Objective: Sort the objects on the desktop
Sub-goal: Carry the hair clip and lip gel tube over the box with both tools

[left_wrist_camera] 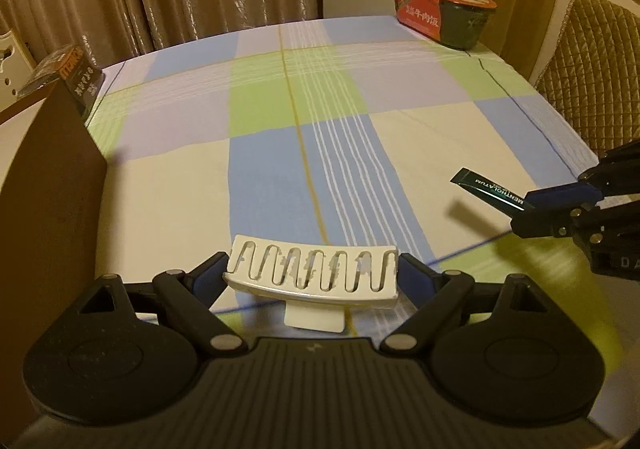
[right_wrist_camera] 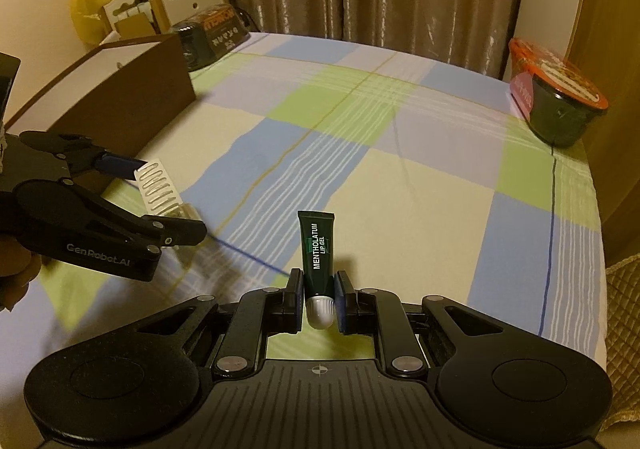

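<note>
A white hair clip point(left_wrist_camera: 312, 269) with a wavy slotted face is held off the checked tablecloth point(left_wrist_camera: 304, 109), gripped at both ends by my left gripper point(left_wrist_camera: 312, 283) with its jaws wide. The right wrist view shows that gripper point(right_wrist_camera: 168, 201) and the clip point(right_wrist_camera: 154, 185) at the left. My right gripper point(right_wrist_camera: 318, 297) is shut on a dark green lip gel tube point(right_wrist_camera: 316, 245), white cap toward the camera, flat end pointing forward. In the left wrist view the right gripper point(left_wrist_camera: 534, 209) and the tube point(left_wrist_camera: 484, 185) enter from the right edge, above the cloth.
A brown open box point(right_wrist_camera: 120, 101) stands along the table's left side, close to the left gripper point(left_wrist_camera: 48, 189). A dark instant-food bowl point(right_wrist_camera: 212, 33) sits behind it. A red-lidded bowl point(right_wrist_camera: 560, 101) is at the far right corner. A quilted chair point(left_wrist_camera: 592, 69) stands beyond the right edge.
</note>
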`<action>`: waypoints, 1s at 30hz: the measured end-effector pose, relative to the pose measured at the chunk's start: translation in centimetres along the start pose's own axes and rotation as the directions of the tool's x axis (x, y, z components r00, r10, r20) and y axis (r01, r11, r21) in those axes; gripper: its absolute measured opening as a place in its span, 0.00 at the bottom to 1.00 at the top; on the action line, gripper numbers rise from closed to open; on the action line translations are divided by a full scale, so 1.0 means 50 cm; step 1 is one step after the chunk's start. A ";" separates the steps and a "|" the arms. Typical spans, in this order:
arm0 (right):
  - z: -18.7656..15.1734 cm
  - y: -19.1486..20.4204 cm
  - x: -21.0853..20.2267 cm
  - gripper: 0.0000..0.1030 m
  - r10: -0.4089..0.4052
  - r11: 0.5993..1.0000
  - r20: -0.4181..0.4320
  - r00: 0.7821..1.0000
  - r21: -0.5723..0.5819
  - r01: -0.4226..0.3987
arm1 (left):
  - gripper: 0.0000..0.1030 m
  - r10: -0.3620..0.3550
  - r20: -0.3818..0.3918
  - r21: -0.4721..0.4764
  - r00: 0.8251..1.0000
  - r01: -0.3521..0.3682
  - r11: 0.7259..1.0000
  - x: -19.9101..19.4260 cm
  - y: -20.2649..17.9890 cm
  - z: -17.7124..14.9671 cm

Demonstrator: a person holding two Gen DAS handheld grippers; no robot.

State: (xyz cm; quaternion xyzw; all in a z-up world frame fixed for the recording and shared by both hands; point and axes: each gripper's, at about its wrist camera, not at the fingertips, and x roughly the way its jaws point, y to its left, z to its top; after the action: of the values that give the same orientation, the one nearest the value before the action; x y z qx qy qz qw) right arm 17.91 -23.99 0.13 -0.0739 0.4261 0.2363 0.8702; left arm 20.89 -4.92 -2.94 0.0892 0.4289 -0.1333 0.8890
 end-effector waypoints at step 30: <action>0.007 0.181 -0.106 0.14 0.268 0.944 0.071 0.961 -0.219 -0.248 | 0.84 0.286 -0.003 -0.226 0.958 -0.279 0.933 -0.329 -0.001 -0.173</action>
State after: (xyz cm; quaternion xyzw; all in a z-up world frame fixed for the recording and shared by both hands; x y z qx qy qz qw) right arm 11.09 -17.77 5.15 -0.0960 0.3609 0.3949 0.8394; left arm 4.68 0.01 4.65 0.0469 0.4106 0.0438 0.9096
